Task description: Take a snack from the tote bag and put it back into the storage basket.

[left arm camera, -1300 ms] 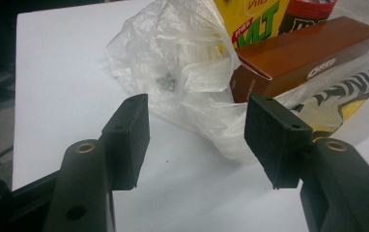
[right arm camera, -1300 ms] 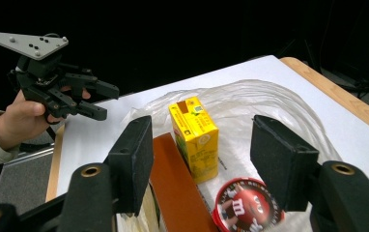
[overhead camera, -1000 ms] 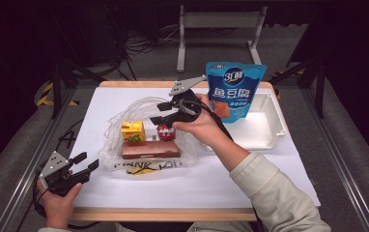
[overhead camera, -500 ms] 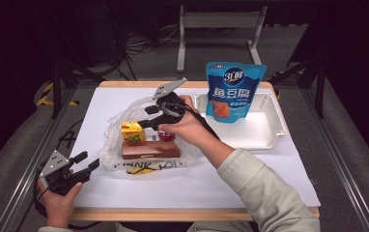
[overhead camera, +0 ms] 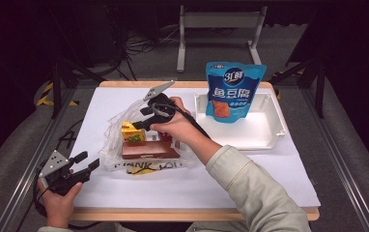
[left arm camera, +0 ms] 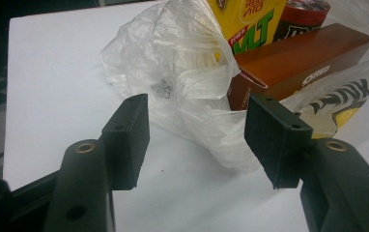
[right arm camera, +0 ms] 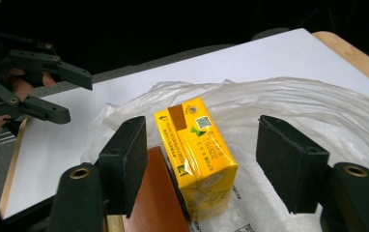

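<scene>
Both tongs open | right tongs (overhead camera: 141, 118) moved left onto yellow carton (overhead camera: 132, 133), widening

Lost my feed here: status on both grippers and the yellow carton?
Right gripper open, jaws just widened, straddling yellow carton, no contact. Left gripper open, idle before plastic bag. Brown box tight against carton.

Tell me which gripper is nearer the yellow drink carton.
Right. The right gripper hovers at the yellow drink carton, fingers open on either side of it. The left gripper sits off near the table's corner, outside the plastic bag.
</scene>
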Demonstrator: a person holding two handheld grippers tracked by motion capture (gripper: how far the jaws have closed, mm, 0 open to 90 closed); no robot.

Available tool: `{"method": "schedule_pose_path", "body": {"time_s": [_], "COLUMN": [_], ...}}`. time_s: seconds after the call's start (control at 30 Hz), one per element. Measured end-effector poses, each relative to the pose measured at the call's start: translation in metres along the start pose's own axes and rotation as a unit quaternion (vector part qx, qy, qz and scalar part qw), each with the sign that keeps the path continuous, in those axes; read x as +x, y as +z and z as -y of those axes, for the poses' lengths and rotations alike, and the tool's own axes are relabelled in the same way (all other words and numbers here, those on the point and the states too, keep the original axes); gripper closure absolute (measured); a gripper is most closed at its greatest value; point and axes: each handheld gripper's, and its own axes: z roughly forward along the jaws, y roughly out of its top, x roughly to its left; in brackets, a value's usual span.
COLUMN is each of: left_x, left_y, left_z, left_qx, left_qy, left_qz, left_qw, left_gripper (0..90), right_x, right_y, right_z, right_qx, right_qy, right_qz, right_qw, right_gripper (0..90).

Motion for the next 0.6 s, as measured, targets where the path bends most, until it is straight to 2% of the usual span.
{"method": "schedule_pose_path", "body": {"time_s": [0.3, 0.6], "left_x": [0.000, 0.001], "left_y": [0.000, 0.000], "left_z": [0.000, 0.000], "left_qx": [0.000, 0.001], "left_qy": [0.001, 0.000], "left_qz": [0.002, 0.001], "left_qw": [1.0000, 1.0000], "left_gripper": [42.1, 42.1], "right_x": [-0.002, -0.003], "right_y": [0.018, 0.033], "right_z": [0.008, 0.015], "right_qx": [0.008, 0.019], "right_qy": [0.000, 0.002], "right_qz": [0.000, -0.007], "right_qw": [1.0000, 0.9998], "right_gripper": [30.3, 30.0]}}
